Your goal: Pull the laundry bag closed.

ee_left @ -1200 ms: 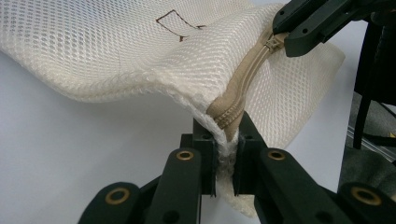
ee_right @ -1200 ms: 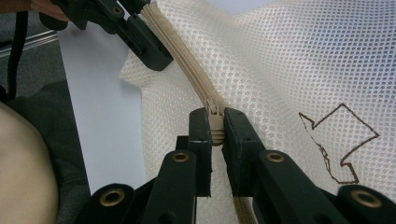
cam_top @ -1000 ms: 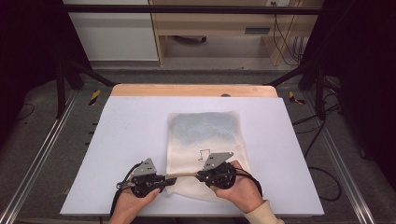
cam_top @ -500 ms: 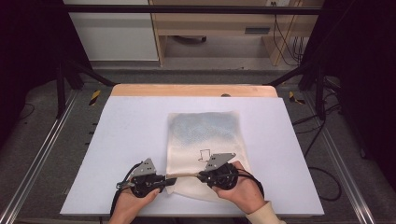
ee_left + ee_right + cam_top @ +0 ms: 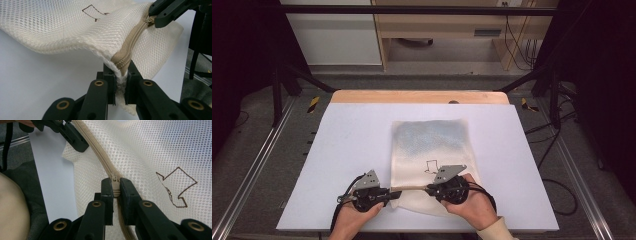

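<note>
Left gripper [image 5: 121,82] was clamped on the mesh bag's [image 5: 62,27] zipper end; right gripper [image 5: 115,191] pinched the zipper pull [image 5: 115,185] between its jaws.

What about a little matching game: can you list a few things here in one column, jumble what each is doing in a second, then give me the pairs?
Things:
1. left tongs
2. right tongs
3. mesh bag
4. arrow outline

States:
A. printed in brown on the mesh
B. shut on the zipper pull
C. lies on the white table
D. shut on the bag's corner at the zipper's end

Pairs: 1-D, 2-B, 3-C, 4-A
</note>
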`<state>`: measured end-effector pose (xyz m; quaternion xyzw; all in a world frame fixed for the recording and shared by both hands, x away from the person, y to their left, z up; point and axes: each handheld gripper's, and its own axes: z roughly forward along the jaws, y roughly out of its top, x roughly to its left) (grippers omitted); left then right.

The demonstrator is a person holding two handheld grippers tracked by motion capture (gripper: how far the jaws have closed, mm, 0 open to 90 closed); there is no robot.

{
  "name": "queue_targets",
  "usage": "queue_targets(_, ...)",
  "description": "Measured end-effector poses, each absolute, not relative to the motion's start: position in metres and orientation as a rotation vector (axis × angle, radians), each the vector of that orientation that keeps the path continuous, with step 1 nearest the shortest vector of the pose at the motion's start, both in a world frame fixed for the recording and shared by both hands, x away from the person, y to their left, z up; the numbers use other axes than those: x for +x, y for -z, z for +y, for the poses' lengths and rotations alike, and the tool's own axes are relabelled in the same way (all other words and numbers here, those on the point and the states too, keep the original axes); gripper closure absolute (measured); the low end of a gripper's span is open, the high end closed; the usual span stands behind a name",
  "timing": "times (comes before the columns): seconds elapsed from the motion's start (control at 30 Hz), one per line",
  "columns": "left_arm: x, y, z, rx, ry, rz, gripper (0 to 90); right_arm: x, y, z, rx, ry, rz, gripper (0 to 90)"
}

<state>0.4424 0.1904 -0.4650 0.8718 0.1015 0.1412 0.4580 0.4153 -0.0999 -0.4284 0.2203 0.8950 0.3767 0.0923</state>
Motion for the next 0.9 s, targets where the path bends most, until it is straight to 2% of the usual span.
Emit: queue_targets(0.9, 0.443, 0.468, 0.190, 2.149, -0.337, 0.245, 82.3, 0.410, 0.430, -0.120, 0.702, -1.138, 2.638, 82.3)
